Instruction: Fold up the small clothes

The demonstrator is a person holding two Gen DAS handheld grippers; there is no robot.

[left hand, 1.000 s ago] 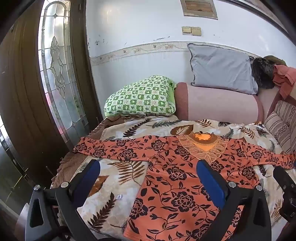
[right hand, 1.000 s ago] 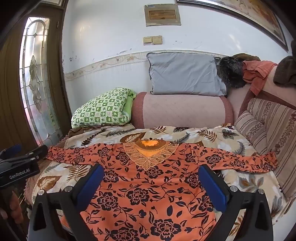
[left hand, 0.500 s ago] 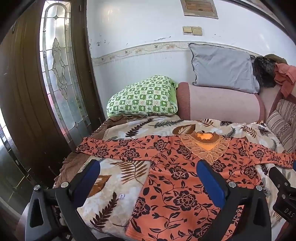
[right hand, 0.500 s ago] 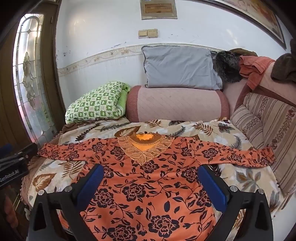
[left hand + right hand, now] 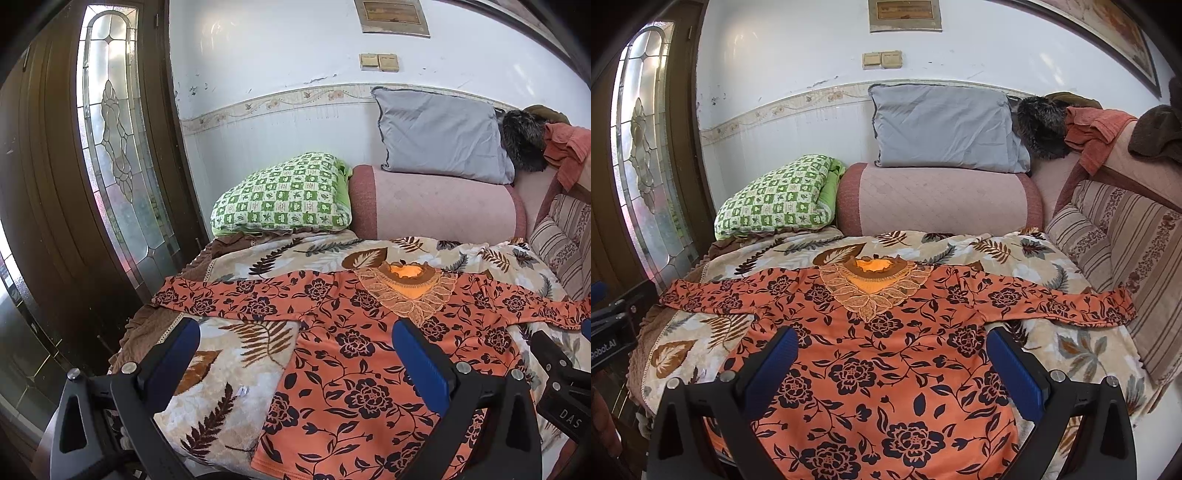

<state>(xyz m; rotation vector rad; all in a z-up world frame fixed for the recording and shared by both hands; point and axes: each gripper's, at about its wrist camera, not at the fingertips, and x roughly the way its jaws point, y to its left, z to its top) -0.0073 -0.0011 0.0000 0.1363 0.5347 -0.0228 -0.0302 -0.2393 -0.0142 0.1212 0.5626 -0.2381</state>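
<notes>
Garment: orange floral top (image 5: 871,354) spread flat, face up, on leaf-print blanket (image 5: 1052,266); both sleeves out sideways, lace collar (image 5: 873,286) at far end
Door: dark wood with leaded glass panel (image 5: 110,140), far left of left hand-held gripper
Left sleeve: (image 5: 229,295) lies ahead of left hand-held gripper, cuff near blanket's left edge
Left hand-held gripper: (image 5: 295,354) fingers spread wide, nothing between them; hovers over near left part of bed; left blue pad (image 5: 177,354) over bare blanket, right pad over garment body
Green pillow: checked (image 5: 284,199), beyond left hand-held gripper, against wall
Pink bolster: (image 5: 938,199) beyond collar, just right of green pillow
Grey pillow: (image 5: 945,129) on top of bolster, leaning on wall
Right hand-held gripper: (image 5: 892,362) fingers spread wide, holding nothing; hovers over garment's lower body, both pads (image 5: 1015,365) above fabric, contact cannot tell
Right sleeve: (image 5: 1063,302) ahead and right of right hand-held gripper, cuff near striped cushion (image 5: 1123,240)
Far right: rust cloth (image 5: 1093,129) and dark furry item (image 5: 1041,125) piled on sofa back
</notes>
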